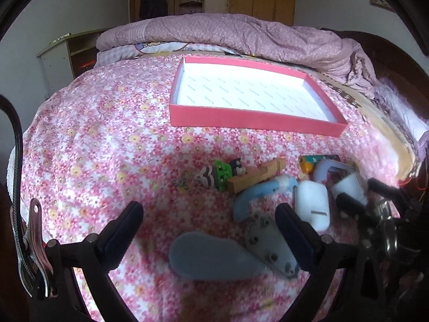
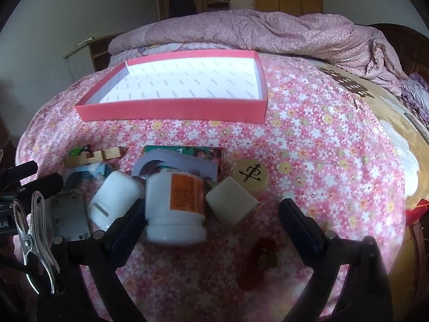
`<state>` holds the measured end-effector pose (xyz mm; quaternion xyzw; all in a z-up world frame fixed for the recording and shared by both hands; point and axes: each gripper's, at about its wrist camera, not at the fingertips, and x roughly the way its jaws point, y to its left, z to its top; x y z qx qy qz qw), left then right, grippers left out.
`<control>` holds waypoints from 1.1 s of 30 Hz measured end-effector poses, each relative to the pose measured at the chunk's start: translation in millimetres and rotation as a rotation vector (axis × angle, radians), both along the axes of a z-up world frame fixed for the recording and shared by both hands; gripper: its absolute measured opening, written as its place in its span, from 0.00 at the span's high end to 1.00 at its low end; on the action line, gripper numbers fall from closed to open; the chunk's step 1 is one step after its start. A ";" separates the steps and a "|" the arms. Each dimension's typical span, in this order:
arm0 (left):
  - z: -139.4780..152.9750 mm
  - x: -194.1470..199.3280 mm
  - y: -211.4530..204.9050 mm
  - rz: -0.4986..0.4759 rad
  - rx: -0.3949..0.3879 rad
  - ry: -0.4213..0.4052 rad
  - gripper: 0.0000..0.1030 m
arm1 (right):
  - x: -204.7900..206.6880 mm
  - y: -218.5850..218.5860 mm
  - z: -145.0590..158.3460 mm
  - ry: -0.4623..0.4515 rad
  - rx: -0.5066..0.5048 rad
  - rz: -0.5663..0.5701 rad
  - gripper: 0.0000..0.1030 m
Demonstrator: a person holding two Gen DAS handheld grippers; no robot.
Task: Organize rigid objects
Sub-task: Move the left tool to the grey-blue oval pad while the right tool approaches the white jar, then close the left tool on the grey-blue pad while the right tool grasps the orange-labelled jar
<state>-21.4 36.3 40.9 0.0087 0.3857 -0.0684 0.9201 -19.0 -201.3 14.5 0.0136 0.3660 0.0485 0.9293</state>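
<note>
Both wide open, gripping nothing: left gripper (image 1: 209, 230) above flat grey oval piece (image 1: 211, 260); right gripper (image 2: 214, 225) near white orange-labelled plastic bottle (image 2: 175, 206).

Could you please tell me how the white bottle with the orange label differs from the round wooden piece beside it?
The bottle is white plastic with an orange label; the wooden piece is tan with a black character. The bottle lies on its side; the piece rests flat, face up. The bottle looks larger. Both sit on the floral bedspread, outside the red box.

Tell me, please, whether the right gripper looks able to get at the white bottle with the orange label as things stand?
Probably yes: the right gripper is open, and the white bottle lies just ahead by its left finger, though a cream block crowds it.
</note>
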 end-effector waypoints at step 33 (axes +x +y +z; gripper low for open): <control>-27.9 -28.6 2.6 -0.071 0.012 0.033 0.04 | -39.2 -8.9 10.6 0.027 0.033 0.107 0.08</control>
